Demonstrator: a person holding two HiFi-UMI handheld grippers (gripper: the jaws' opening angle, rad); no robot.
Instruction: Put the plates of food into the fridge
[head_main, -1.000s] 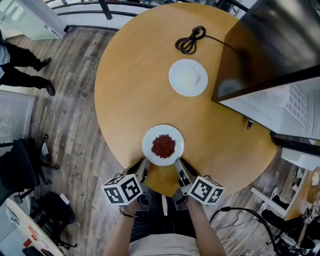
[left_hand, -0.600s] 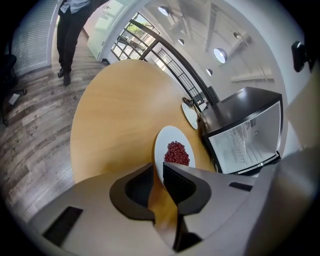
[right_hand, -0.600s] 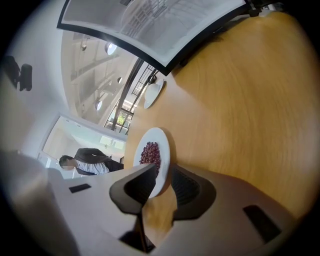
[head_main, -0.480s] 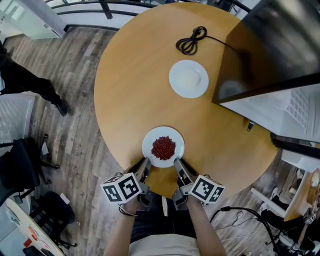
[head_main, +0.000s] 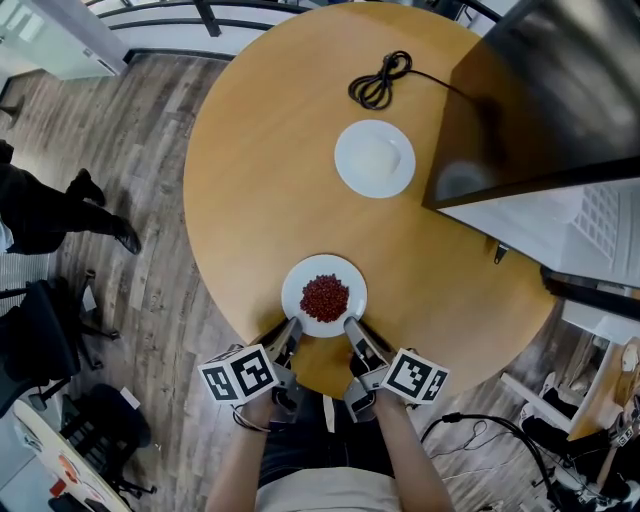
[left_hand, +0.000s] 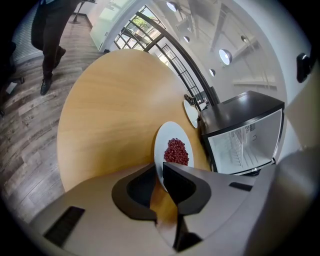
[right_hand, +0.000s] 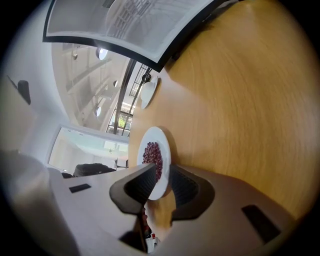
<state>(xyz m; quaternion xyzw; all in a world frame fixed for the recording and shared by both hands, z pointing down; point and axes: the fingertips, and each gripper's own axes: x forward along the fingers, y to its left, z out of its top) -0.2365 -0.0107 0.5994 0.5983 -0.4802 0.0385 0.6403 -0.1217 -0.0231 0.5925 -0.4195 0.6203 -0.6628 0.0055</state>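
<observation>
A white plate of red beans (head_main: 323, 296) sits at the near edge of the round wooden table (head_main: 260, 180). My left gripper (head_main: 291, 331) is shut on the plate's near-left rim and my right gripper (head_main: 351, 327) on its near-right rim. In the left gripper view the plate of red beans (left_hand: 172, 147) has its rim pinched in my left gripper (left_hand: 160, 173). The right gripper view shows the plate (right_hand: 152, 155) with its edge held in my right gripper (right_hand: 164, 178). A second white plate with pale food (head_main: 374, 158) lies farther back, beside the black fridge (head_main: 545, 90).
The fridge stands on the table's right side with its door (head_main: 590, 215) swung open toward me; its white shelves (left_hand: 245, 142) show in the left gripper view. A coiled black cable (head_main: 378, 80) lies at the back. A person's legs (head_main: 60, 215) are on the floor at left.
Both grippers have stayed at the plate's near rim with hardly any shift. The person on the floor at left has walked nearer along the left edge.
</observation>
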